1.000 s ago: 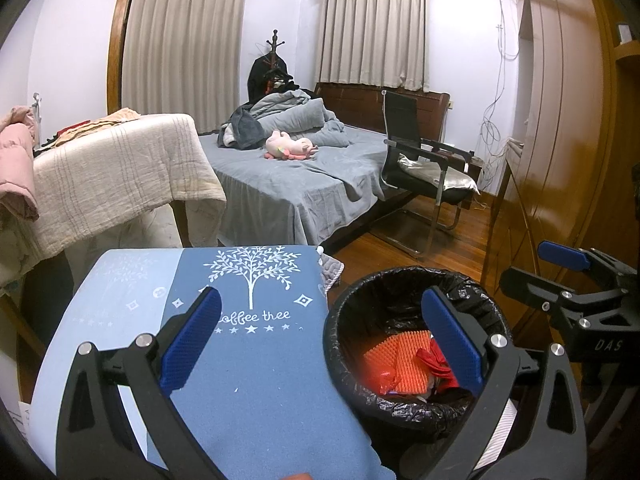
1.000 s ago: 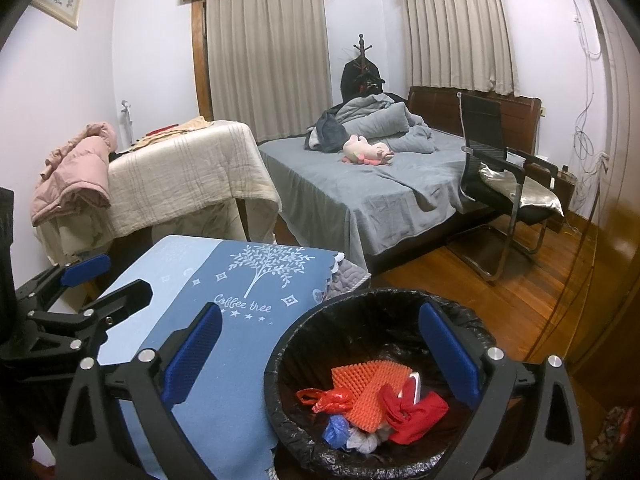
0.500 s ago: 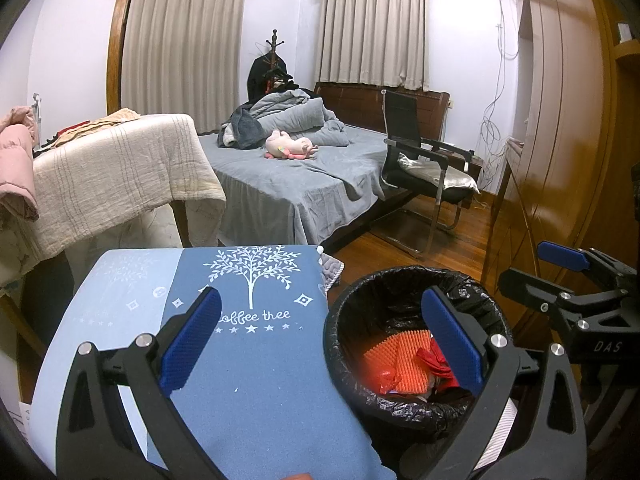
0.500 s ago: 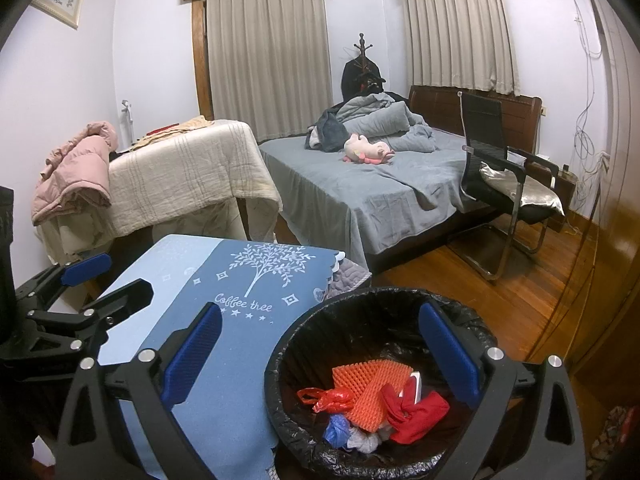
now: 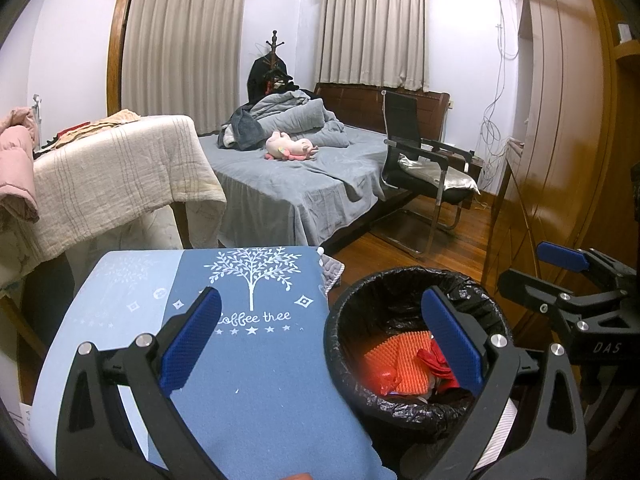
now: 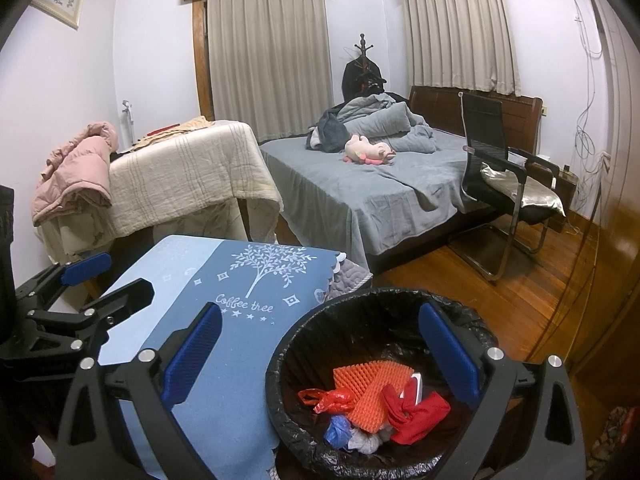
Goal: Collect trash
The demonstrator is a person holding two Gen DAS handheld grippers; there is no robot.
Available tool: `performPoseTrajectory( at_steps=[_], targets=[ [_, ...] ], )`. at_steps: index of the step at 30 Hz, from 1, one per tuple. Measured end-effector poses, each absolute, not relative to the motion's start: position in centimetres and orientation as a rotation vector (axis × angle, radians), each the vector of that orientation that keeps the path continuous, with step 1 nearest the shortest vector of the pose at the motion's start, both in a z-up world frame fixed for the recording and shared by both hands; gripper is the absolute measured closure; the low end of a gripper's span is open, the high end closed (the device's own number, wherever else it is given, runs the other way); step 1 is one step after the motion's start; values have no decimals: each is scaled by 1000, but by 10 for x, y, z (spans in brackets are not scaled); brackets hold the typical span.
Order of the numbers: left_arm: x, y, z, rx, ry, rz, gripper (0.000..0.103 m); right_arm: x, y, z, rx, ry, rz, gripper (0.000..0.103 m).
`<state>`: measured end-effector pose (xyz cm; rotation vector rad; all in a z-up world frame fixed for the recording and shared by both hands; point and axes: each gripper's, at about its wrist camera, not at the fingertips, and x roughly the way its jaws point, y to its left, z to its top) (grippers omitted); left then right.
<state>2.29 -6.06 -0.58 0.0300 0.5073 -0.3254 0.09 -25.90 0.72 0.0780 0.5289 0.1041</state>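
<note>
A round bin with a black liner [image 5: 348, 312] [image 6: 360, 304] stands beside a table with a blue cloth [image 5: 256, 360] [image 6: 240, 280]. In it lie an orange foam net [image 6: 370, 384], red plastic bags [image 6: 416, 412] [image 6: 328, 396], a blue scrap [image 6: 338, 430] and grey wads. My left gripper [image 5: 320, 340] is open and empty over the cloth and the bin's edge. My right gripper [image 6: 320, 344] is open and empty above the bin. Each gripper shows in the other's view, the right [image 5: 576, 280] and the left [image 6: 80, 292].
A bed with a grey cover [image 6: 380, 192] and a pink plush toy [image 6: 368, 150] stands behind. A black chair [image 6: 504, 184] is at the right on the wood floor [image 6: 500, 304]. A cream blanket covers furniture at the left [image 6: 192, 176]. A wooden wardrobe [image 5: 560, 140] is at the right.
</note>
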Motion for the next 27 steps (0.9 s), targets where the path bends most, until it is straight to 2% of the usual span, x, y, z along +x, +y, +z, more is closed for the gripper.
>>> performPoseTrajectory(
  at_steps=[27],
  targets=[
    [23,-61,-6,32,509,-326,6,-1,-253,8,79,536,102,6]
  ],
)
